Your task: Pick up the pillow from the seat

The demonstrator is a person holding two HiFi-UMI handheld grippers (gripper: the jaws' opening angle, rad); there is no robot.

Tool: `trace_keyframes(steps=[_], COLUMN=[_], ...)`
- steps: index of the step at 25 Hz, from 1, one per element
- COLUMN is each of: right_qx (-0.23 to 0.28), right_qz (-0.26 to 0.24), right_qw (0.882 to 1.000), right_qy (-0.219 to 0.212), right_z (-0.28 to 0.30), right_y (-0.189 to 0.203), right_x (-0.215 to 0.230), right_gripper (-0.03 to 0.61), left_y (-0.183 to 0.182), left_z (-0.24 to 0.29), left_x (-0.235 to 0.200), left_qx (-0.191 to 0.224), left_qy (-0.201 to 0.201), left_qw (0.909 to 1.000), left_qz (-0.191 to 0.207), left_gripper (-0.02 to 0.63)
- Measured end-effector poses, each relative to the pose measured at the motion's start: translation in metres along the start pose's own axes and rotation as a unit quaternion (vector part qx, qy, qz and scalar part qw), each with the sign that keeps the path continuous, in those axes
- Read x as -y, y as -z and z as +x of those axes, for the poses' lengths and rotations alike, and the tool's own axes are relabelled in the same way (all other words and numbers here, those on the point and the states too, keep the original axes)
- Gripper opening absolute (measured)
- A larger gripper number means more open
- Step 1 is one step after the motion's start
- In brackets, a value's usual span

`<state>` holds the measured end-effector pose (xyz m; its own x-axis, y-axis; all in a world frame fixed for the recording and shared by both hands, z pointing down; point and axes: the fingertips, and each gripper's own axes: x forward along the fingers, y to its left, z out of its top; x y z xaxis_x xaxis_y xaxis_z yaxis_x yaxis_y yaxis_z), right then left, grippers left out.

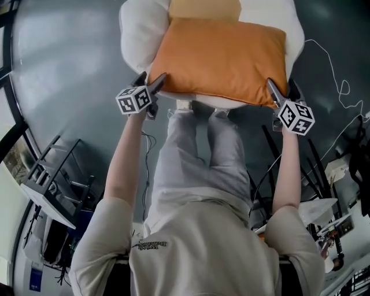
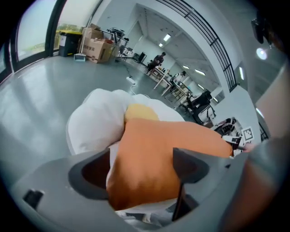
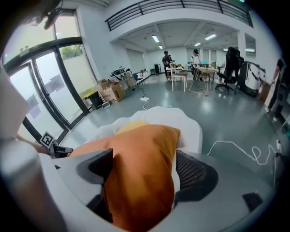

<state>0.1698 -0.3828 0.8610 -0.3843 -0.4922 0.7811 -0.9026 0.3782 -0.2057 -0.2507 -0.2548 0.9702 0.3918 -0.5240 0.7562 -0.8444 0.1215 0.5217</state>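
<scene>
On white seat point(image 1: 134, 34), plump orange pillow point(image 1: 222, 60)

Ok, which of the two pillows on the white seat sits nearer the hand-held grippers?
The orange pillow: it lies in front on the white seat, while the paler yellow pillow peeks out behind it.

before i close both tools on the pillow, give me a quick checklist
1. Jaws of left tool apart: ok.
2. Jaws of right tool apart: ok.
3. Corner of orange pillow between each tool's jaws: ok.
4. Nothing lying on the pillow: ok.
5. Pillow gripped: not ok, neither tool is shut on it.
6. White fabric of seat clear of the left tool's jaws: cannot tell.
</scene>
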Motion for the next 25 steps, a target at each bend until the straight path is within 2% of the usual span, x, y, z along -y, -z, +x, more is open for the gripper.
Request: trace_keyframes(steps=[4, 8, 10, 13, 17, 20, 25], right_qx=[-0.037, -0.052, -0.056, -0.050, -0.031, 0.005, 0.070], right_qz=[0.077, 0.165, 0.183, 0.164, 0.082, 0.018, -0.018], right_qw=[0.996, 0.982, 0.977, 0.979, 0.993, 0.998, 0.996], right_qy=[-0.024, -0.073, -0.095, -0.112, -0.083, -0.060, -0.055], right_z=[0.012, 0.020, 0.022, 0.024, 0.018, 0.005, -0.038], right_y=[0.038, 0.066, 0.069, 0.059, 0.046, 0.035, -0.002], right_x=[0.001, -0.006, -0.008, -0.020, -0.031, -0.042, -0.063], right_gripper=[0.443, 0.442, 0.421, 0.285, 0.155, 0.112, 0.114], left_y=[0.027, 0.042, 0.041, 0.034, 0.027, 0.014, -0.020], left_z=[0.013, 0.024, 0.026, 0.025, 0.023, 0.010, -0.038], left_x=[-0.015, -0.016, -0.005, 0.013, 0.034, 0.048, 0.072], left_qx=[-0.022, -0.054, -0.062, -0.065, -0.065, -0.048, 0.006], left_qy=[0.008, 0.032, 0.054, 0.062, 0.043, 0.043, 0.048], left_qw=[0.9992, 0.9972, 0.9958, 0.9959, 0.9938, 0.9916, 0.9893], left_qz=[-0.031, -0.041, -0.042, -0.006, 0.080, 0.112, 0.138], left_gripper=[0.431, 0.428, 0.379, 0.255, 0.153, 0.121, 0.117])
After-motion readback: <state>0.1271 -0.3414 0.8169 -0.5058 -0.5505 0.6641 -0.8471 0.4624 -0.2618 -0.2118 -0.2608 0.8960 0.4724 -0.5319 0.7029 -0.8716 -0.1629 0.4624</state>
